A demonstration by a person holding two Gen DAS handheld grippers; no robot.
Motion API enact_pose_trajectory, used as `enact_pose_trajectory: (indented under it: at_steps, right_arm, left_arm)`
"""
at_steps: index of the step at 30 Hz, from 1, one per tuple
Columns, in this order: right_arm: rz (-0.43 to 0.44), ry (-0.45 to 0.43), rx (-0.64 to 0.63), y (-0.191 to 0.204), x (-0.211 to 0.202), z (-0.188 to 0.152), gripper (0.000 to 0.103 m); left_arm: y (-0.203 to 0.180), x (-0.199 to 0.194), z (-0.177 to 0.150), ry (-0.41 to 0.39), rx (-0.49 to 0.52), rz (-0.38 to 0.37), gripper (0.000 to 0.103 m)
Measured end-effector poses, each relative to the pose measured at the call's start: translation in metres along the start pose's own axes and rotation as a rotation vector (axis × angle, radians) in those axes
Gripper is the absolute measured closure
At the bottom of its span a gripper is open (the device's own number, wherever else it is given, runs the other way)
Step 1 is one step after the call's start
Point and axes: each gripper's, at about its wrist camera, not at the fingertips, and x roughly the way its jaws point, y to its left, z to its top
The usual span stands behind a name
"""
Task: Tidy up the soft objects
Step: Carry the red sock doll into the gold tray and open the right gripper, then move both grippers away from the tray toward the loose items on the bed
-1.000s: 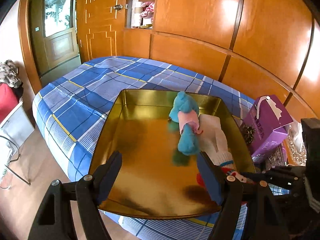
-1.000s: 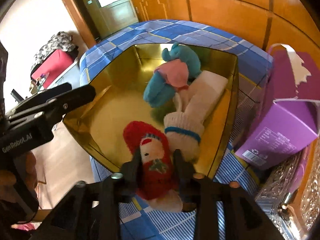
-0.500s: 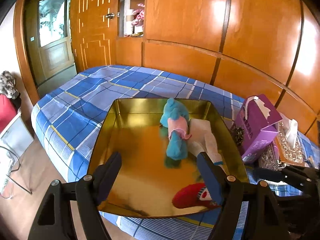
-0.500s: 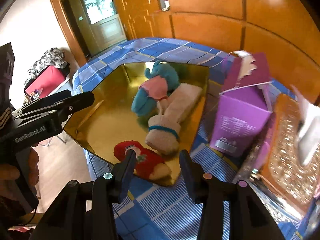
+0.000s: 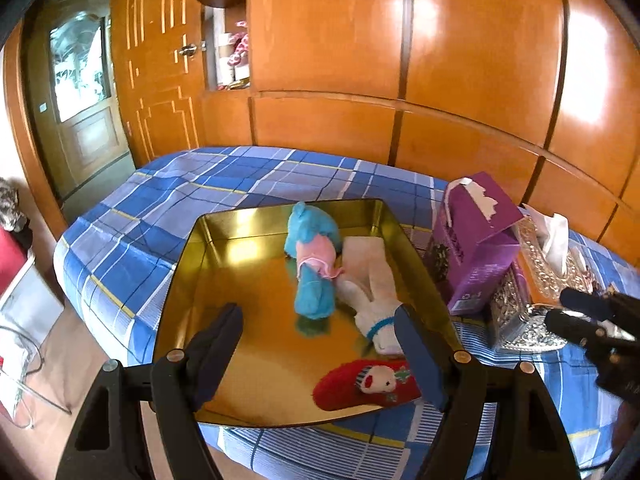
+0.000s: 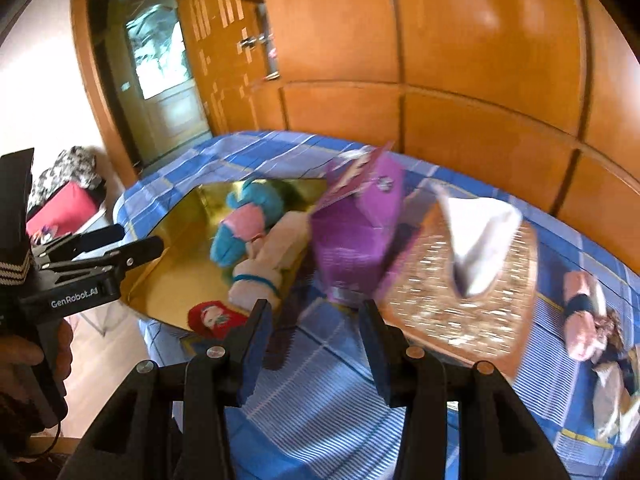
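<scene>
Your left gripper hung over the tray, jaws wide and empty. Your right gripper gaped narrower, gripping nothing. The red sock lay in the tray.

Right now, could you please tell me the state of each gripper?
Left gripper: open, holding nothing.
Right gripper: open, holding nothing.
</scene>
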Motion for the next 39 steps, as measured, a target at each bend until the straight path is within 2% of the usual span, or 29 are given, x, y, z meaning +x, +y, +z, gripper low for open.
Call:
enact_pose_trajectory:
  at_steps: [7,11,24,29,39]
  right_arm:
    - [-0.054,-0.047,0.121,-0.046,-0.027,-0.017,0.058]
    - [-0.115,-0.038,0.188,-0.077,-0.040,-0.038,0.058]
    - [-0.370,0.172,0.402,-0.165,-0.042,-0.133,0.058]
    - [-0.421,0.216,0.458,-0.185,-0.042,-0.158,0.058]
    - [-0.444,0.168,0.439,-0.188,-0.047,-0.170,0.057]
  left_arm:
    - [-0.020,-0.011,0.006,-0.024,0.065,-0.030,0.025]
    - [-0.035,-0.017,0.013,-0.048,0.107,-0.046,0.025]
    - [-0.087,-0.032,0.026,-0.091,0.225,-0.130,0.025]
    - [-0.117,-0.043,0.035,-0.115,0.277,-0.201,0.025]
    - [-0.204,-0.057,0.051,-0.098,0.405,-0.406,0.025]
